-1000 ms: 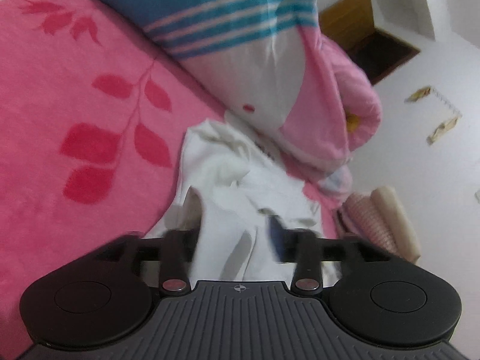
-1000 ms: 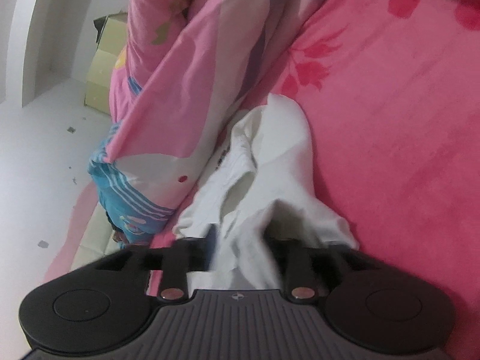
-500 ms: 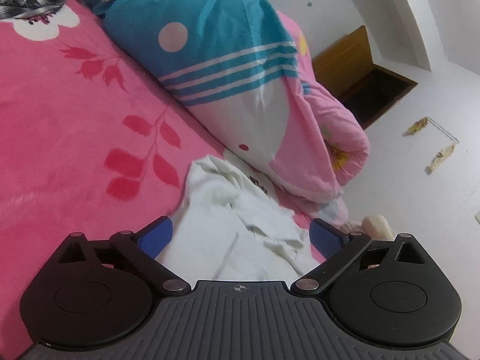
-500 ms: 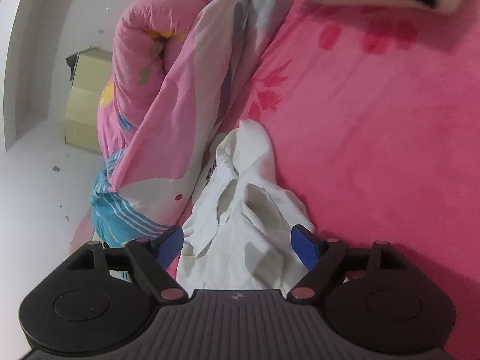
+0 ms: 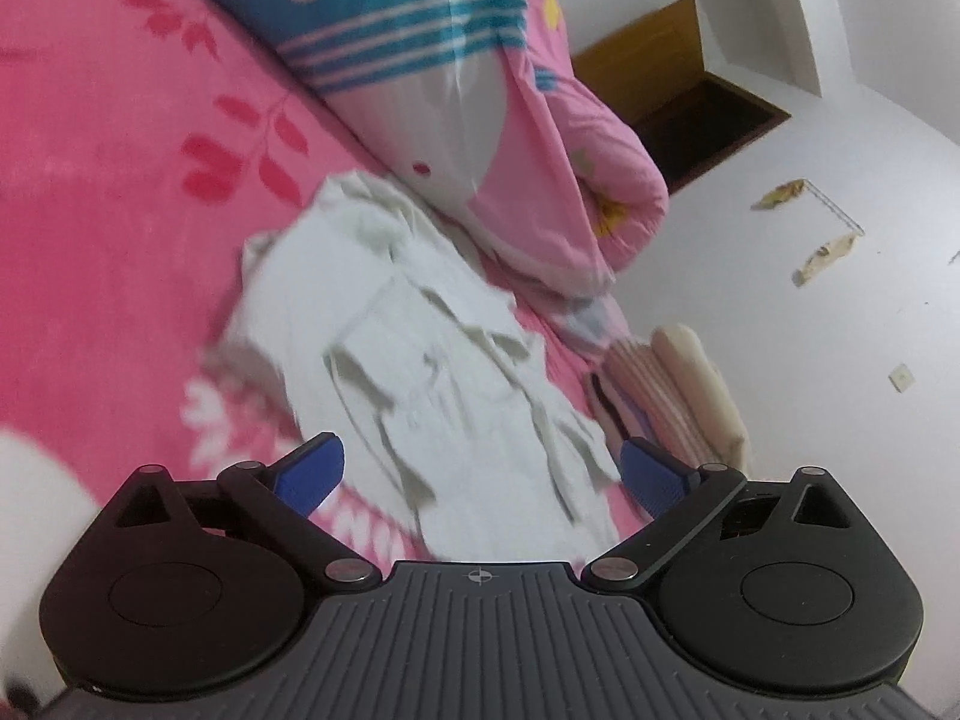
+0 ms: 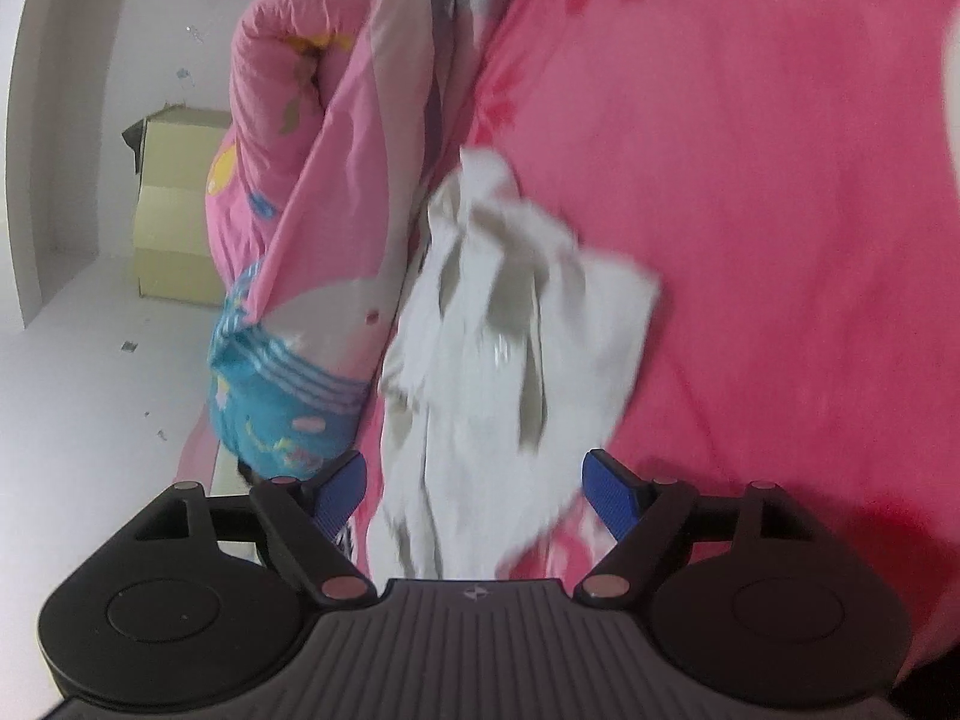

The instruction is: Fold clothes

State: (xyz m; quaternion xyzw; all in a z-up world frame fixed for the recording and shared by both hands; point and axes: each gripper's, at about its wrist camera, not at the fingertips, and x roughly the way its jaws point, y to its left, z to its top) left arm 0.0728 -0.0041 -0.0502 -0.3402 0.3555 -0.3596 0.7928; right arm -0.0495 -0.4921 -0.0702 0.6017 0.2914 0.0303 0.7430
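A crumpled white garment lies on the pink flowered bed cover, beside a rolled pink and blue quilt. My left gripper is open just short of the garment's near end, its blue pads wide apart and touching nothing. In the right wrist view the same white garment stretches from the quilt toward me. The right gripper is open too, blue pads on either side of the cloth's near end without pressing it.
Folded striped and cream cloths sit at the bed's edge. A white floor with paper scraps and a dark wooden frame lies beyond. A yellowish cardboard box stands on the floor past the quilt.
Both grippers let go of the white garment and opened wide, then drew back from it. The garment now lies loose and spread on the bed.
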